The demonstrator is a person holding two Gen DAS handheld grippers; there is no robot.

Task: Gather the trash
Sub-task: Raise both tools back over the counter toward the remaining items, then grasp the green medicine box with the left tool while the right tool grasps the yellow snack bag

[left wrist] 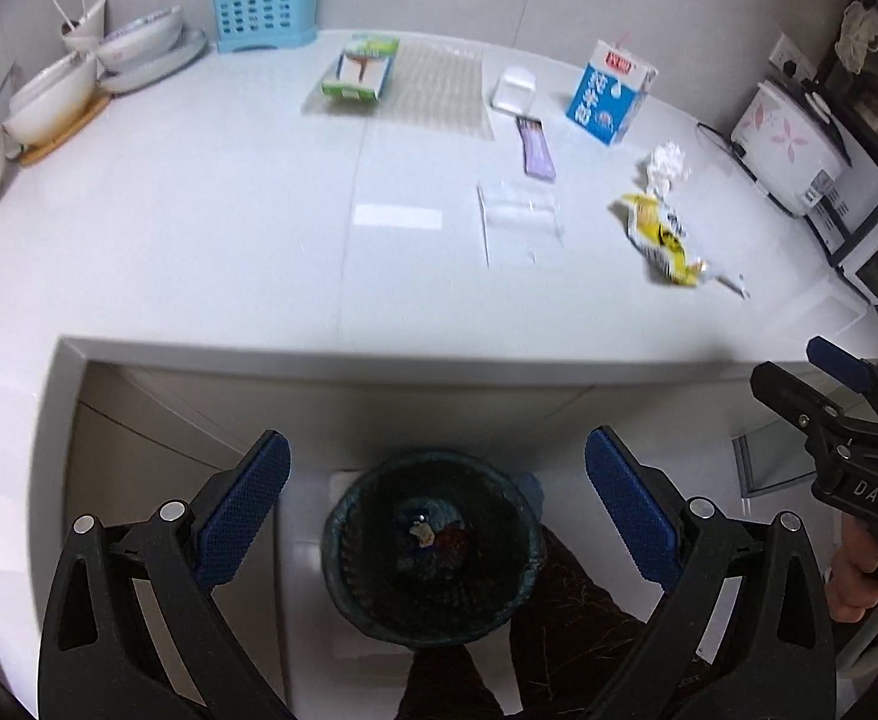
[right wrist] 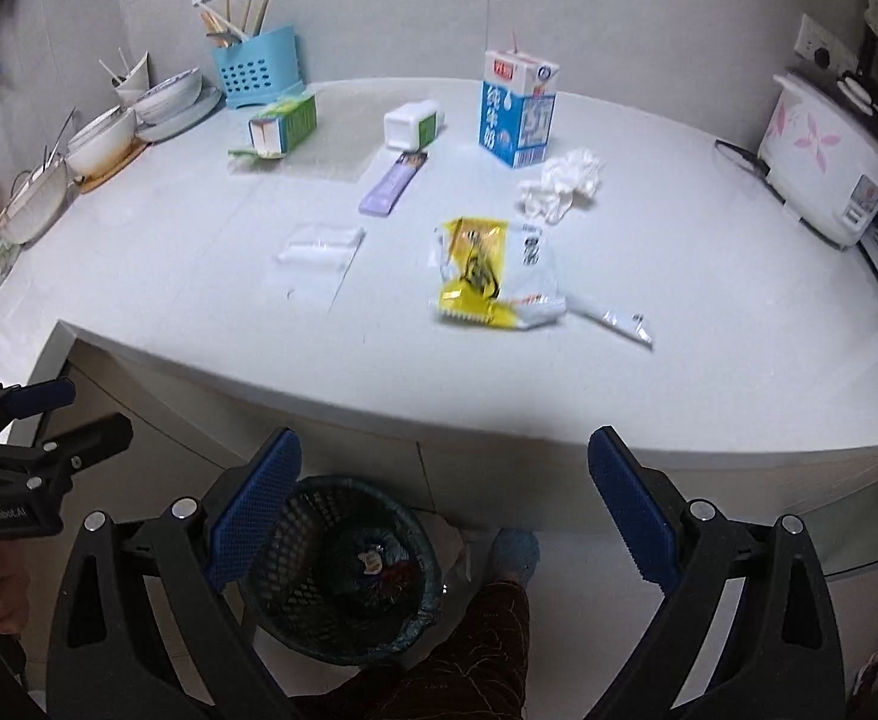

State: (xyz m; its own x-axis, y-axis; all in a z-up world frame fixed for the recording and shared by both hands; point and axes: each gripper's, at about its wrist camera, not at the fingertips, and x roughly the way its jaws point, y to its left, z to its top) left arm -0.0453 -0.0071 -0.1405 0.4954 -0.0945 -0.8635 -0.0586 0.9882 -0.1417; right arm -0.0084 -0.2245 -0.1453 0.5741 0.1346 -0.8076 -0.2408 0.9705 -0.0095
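Note:
Trash lies on the white counter point(right wrist: 709, 312): a yellow and white snack wrapper point(right wrist: 493, 270) point(left wrist: 661, 237), a crumpled tissue point(right wrist: 565, 183) point(left wrist: 667, 165), a clear plastic bag point(right wrist: 319, 258) point(left wrist: 517, 219), a purple packet point(right wrist: 394, 183) point(left wrist: 536, 147), a small white sachet point(right wrist: 613, 318), a blue milk carton point(right wrist: 520, 114) point(left wrist: 613, 90), a green box point(right wrist: 283, 126) point(left wrist: 360, 67) and a white box point(right wrist: 412, 123) point(left wrist: 514, 90). A dark mesh bin point(left wrist: 433, 546) point(right wrist: 343, 570) stands on the floor below the counter edge. My left gripper point(left wrist: 437, 510) is open and empty above the bin. My right gripper point(right wrist: 445, 516) is open and empty.
Bowls and plates point(right wrist: 133, 114) and a blue utensil holder point(right wrist: 256, 66) stand at the back left. A rice cooker point(right wrist: 829, 156) stands at the right. The person's leg and foot point(right wrist: 511, 546) are beside the bin.

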